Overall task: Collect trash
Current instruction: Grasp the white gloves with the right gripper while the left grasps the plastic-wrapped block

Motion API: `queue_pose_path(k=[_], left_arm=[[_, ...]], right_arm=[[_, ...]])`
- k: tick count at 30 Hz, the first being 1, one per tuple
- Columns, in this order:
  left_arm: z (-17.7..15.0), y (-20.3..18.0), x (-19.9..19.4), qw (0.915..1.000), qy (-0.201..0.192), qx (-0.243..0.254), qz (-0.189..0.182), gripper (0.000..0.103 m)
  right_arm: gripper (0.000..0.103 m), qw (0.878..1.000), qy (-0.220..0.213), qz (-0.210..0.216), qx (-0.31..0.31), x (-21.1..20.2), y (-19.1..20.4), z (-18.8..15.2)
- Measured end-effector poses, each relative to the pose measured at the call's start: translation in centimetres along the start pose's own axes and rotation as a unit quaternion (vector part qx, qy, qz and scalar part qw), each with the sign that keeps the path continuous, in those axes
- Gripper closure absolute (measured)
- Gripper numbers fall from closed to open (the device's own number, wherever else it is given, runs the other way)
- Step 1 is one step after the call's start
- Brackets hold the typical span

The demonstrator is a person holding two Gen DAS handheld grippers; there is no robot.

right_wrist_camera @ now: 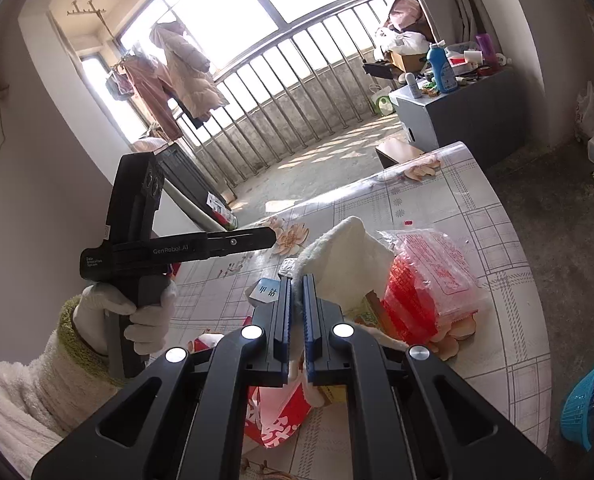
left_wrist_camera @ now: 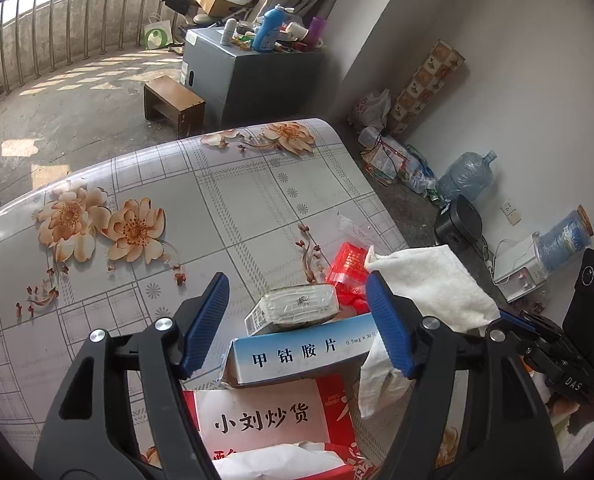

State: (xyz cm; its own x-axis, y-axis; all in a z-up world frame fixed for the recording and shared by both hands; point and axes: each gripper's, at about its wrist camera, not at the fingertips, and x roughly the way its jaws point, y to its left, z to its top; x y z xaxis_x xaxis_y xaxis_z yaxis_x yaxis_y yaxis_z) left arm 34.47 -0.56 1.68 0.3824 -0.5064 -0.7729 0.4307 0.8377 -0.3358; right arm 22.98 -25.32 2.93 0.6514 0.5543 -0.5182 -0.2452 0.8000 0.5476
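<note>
Right wrist view showed the right tongs (right_wrist_camera: 295,280) clamped tight on a white cloth (right_wrist_camera: 349,256), its free end standing up in a soft peak above the blue pads. Left wrist view showed the left tongs (left_wrist_camera: 297,292) spread wide, gripping nothing, poised over a pile of boxes at the near edge of the worktop (left_wrist_camera: 217,200).

The step in hand looked like clearing the pile piece by piece. To do it well, the cloth should be lifted straight clear so its hanging tail did not drag the light boxes along. The left tongs would best settle over the small carton (left_wrist_camera: 293,308), which lay on top, and pinch its long flat sides, not its corners, since thin card crushes and slips.

That carton was wrapped in glossy film and sat tilted on a pale blue pill box (left_wrist_camera: 297,356). Under both lay a larger red and white box (left_wrist_camera: 265,420), flat, with bold printed characters. Beside them lay a red wrapper (right_wrist_camera: 429,280), crinkled clear plastic over red, shiny and limp. The cloth was thick, nubbly terry, folded loosely. The worktop wore a smooth plastic cover printed with grey checks and peach flowers, likely slick under cardboard.
</note>
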Motion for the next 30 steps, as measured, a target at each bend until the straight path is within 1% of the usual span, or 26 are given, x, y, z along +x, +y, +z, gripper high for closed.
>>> queue_pose_path(k=[4,6,9,14,19,21,22,24,25,27,28,30], left_arm=[[-0.2,-1.3,2.2,0.9975,0.024,0.040,0.054,0.030],[-0.3,-1.6,3.1,0.9958,0.035,0.051,0.068,0.029],[-0.4,-1.7,4.0,0.9942,0.051,0.051,0.080,0.029],[-0.4,-1.6,5.0,0.9938,0.067,0.040,0.079,0.029],[-0.5,-1.5,5.9,0.9917,0.076,0.041,0.094,0.029],[-0.4,-1.2,6.1,0.9920,0.076,0.035,0.095,0.030],[-0.4,-1.1,6.0,0.9927,0.074,0.031,0.091,0.031],[-0.3,-0.9,5.9,0.9939,0.070,0.024,0.082,0.038],[-0.2,-0.9,5.8,0.9942,0.067,0.022,0.081,0.039],[-0.2,-1.0,5.5,0.9951,0.062,0.022,0.075,0.049],[-0.1,-1.0,5.3,0.9953,0.059,0.022,0.074,0.051],[-0.1,-1.1,5.1,0.9953,0.050,0.021,0.079,0.052]], right_arm=[[0.097,1.000,0.020,-0.005,0.024,0.5,-1.1,-1.9],[0.097,0.999,0.023,-0.006,0.029,0.6,-1.3,-2.4],[0.097,0.999,0.024,-0.006,0.034,0.5,-1.5,-2.7],[0.097,0.999,0.021,-0.005,0.038,0.4,-1.9,-2.8],[0.097,0.999,0.018,-0.003,0.040,0.0,-1.9,-2.9],[0.097,0.999,0.017,-0.002,0.039,0.0,-1.9,-2.8],[0.097,0.999,0.017,-0.002,0.038,0.0,-1.8,-2.7],[0.097,0.999,0.016,-0.001,0.034,0.0,-1.7,-2.6],[0.097,0.999,0.014,0.000,0.031,0.0,-1.6,-2.5],[0.097,1.000,0.011,0.001,0.027,0.0,-1.3,-2.1],[0.097,1.000,0.010,0.002,0.024,0.0,-1.1,-1.9],[0.097,1.000,0.006,0.004,0.017,0.0,-0.7,-1.3]])
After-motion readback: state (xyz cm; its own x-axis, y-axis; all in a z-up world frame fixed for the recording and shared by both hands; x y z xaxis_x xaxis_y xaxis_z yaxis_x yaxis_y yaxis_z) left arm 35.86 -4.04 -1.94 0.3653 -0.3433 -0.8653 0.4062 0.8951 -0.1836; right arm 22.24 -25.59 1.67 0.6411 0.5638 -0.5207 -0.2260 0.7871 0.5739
